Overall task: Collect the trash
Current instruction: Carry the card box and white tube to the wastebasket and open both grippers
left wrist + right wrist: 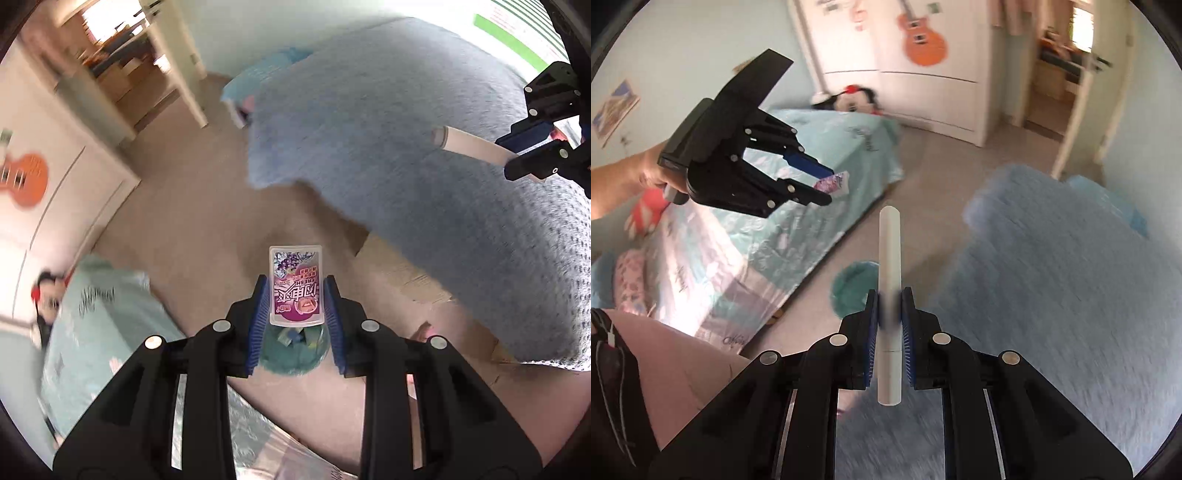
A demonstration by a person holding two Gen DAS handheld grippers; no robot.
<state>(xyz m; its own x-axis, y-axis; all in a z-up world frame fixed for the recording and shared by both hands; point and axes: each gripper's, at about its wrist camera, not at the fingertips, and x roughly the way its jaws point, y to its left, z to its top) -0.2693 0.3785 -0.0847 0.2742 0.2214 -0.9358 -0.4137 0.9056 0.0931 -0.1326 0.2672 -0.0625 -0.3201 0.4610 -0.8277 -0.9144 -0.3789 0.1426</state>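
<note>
**Two pieces of trash carried toward the bin**

Both claws were closed on trash. The left gripper (296, 295) pinched a purple packet (296, 286), long axis pointing away along the fingers, above the teal bin (295, 350) on the floor. The right gripper (889, 310) clamped a white tube (889, 266) likewise. Next, I judge, each must release over the bin.
</note>
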